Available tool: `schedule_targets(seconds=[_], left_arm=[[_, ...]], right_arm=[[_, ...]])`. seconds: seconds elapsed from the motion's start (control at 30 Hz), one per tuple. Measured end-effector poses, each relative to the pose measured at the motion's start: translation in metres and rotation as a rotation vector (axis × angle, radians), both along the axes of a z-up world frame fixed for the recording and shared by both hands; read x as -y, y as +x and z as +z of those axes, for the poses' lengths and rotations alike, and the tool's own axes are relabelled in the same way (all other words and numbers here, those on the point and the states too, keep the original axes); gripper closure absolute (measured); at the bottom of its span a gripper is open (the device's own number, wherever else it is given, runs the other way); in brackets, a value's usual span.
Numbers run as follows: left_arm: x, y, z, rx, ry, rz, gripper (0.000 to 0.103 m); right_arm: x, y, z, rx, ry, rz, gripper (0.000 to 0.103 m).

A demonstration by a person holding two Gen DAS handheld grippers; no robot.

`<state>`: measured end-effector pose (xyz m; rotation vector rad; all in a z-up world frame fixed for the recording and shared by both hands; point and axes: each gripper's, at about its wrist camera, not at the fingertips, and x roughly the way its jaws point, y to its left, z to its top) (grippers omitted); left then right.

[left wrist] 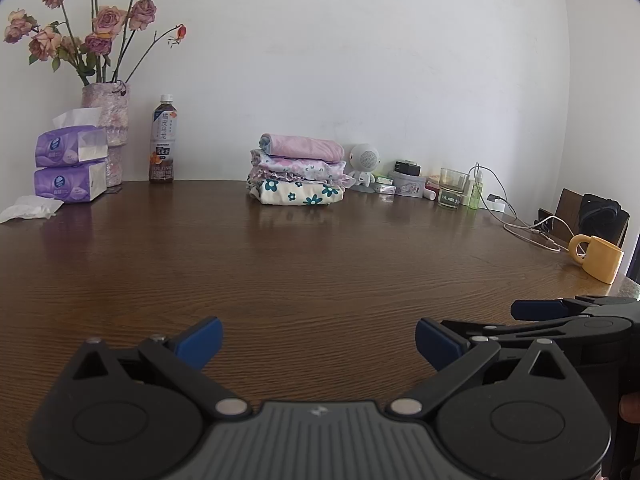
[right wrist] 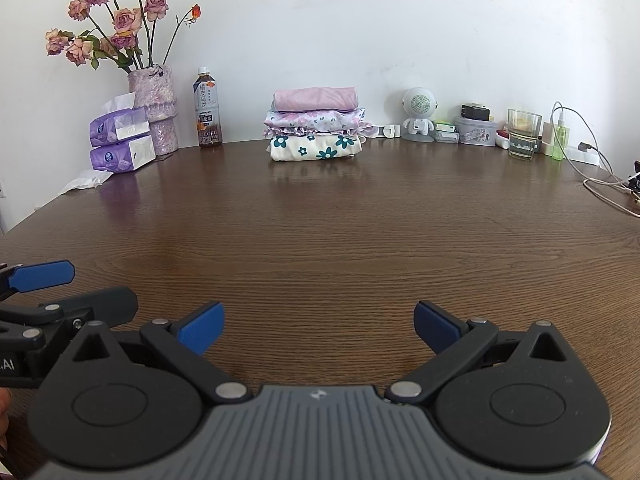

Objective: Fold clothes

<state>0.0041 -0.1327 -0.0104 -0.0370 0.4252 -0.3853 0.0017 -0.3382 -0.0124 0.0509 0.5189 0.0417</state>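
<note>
At the bottom of each frame my two grippers hung low over the brown wood-grain surface (right wrist: 320,220), the left gripper (left wrist: 318,340) and the right gripper (right wrist: 318,326) side by side, each with its jaws spread wide apart and nothing between the blue pads. My right gripper showed at the lower right edge of the left view, my left one at the lower left edge of the right view.

Farther out, at the right edge of the left view, one yellow mug (left wrist: 598,258) stood upright; I could not see inside it. White cables (right wrist: 600,184) trailed across the surface near it.

At the far edge, against the white wall (right wrist: 360,20), sat the stack of folded clothes (right wrist: 316,124) in the centre of both frames: four pieces, a flowered cream one at the bottom, two floral ones above it, a plain pink one on top. Right of it stood a small white robot figure (right wrist: 418,114), a round tin (right wrist: 476,130) and one glass tumbler (right wrist: 523,134) with a little pale liquid at the bottom. Left of the stack stood one tea bottle (right wrist: 208,108) holding dark liquid, a vase (right wrist: 156,108) holding dried roses (right wrist: 116,20), and two purple tissue packs (right wrist: 120,140) stacked, the upper one with a tissue sticking out. A crumpled tissue (left wrist: 30,208) lay beside them.
</note>
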Motion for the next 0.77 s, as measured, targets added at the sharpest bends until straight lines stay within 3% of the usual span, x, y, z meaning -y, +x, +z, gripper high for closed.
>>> schedule_targets(seconds=[0.77], left_arm=[[0.0012,-0.0029,-0.0007,0.017,0.004,-0.01,0.0]], right_arm=[[-0.0006,0.0,0.0012,-0.002,-0.002,0.003,0.0]])
